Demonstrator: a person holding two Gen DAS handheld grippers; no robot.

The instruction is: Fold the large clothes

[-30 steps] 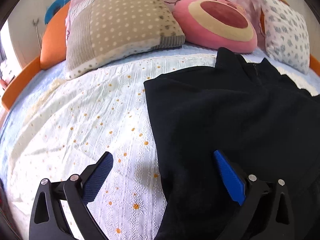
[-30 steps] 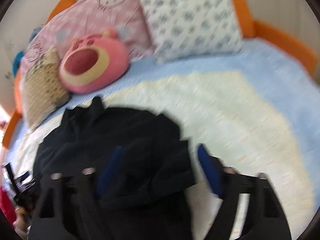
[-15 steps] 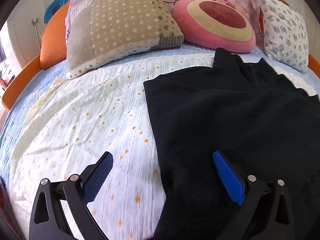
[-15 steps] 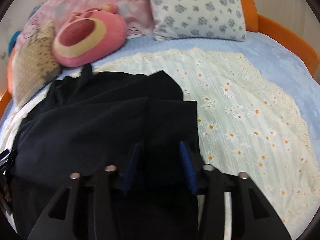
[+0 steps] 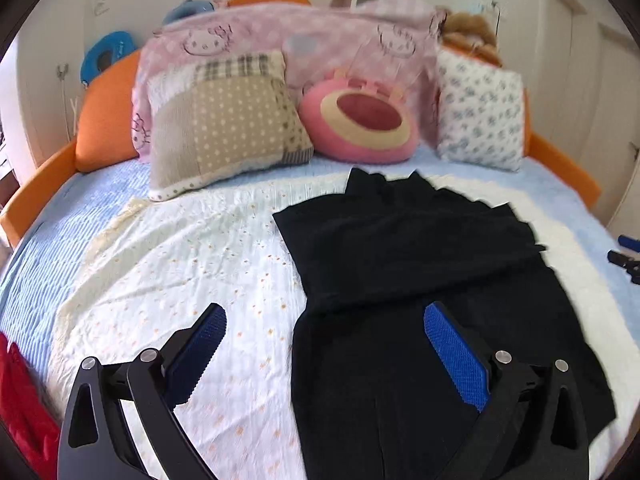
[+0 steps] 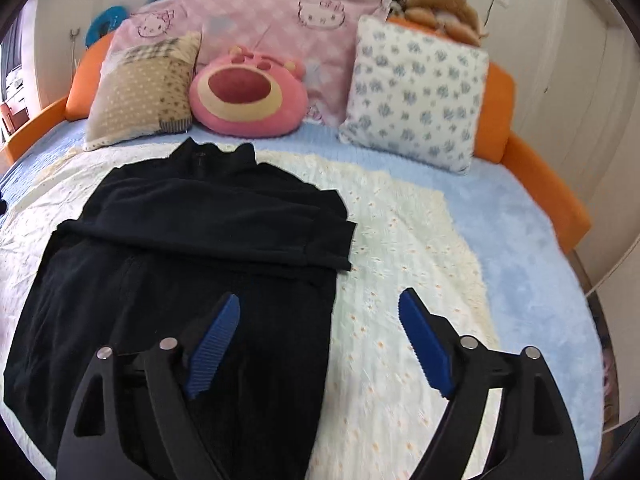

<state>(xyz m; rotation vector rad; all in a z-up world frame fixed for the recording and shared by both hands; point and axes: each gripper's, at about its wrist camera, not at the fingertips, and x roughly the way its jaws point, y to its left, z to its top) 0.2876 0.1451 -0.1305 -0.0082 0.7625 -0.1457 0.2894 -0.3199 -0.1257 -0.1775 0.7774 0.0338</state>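
A large black garment point(image 5: 408, 264) lies flat on the white flowered cover of the bed, collar toward the pillows, with both sleeves folded across its chest. It also shows in the right wrist view point(image 6: 192, 248). My left gripper point(image 5: 324, 344) is open and empty, raised above the garment's left edge. My right gripper point(image 6: 320, 332) is open and empty, raised above the garment's right edge; its tip point(image 5: 624, 252) shows at the far right of the left wrist view.
Pillows line the back: a beige dotted one point(image 5: 224, 128), a pink bear cushion point(image 5: 360, 120), a white flowered one point(image 5: 480, 116), and a pink blanket point(image 6: 256, 12). An orange bed frame point(image 6: 536, 168) rings the mattress. Red cloth point(image 5: 20, 400) lies at the left.
Both grippers have pulled back and up from the garment. The right gripper, nearly shut over the folded sleeve half a second ago, has opened wide and let it go.
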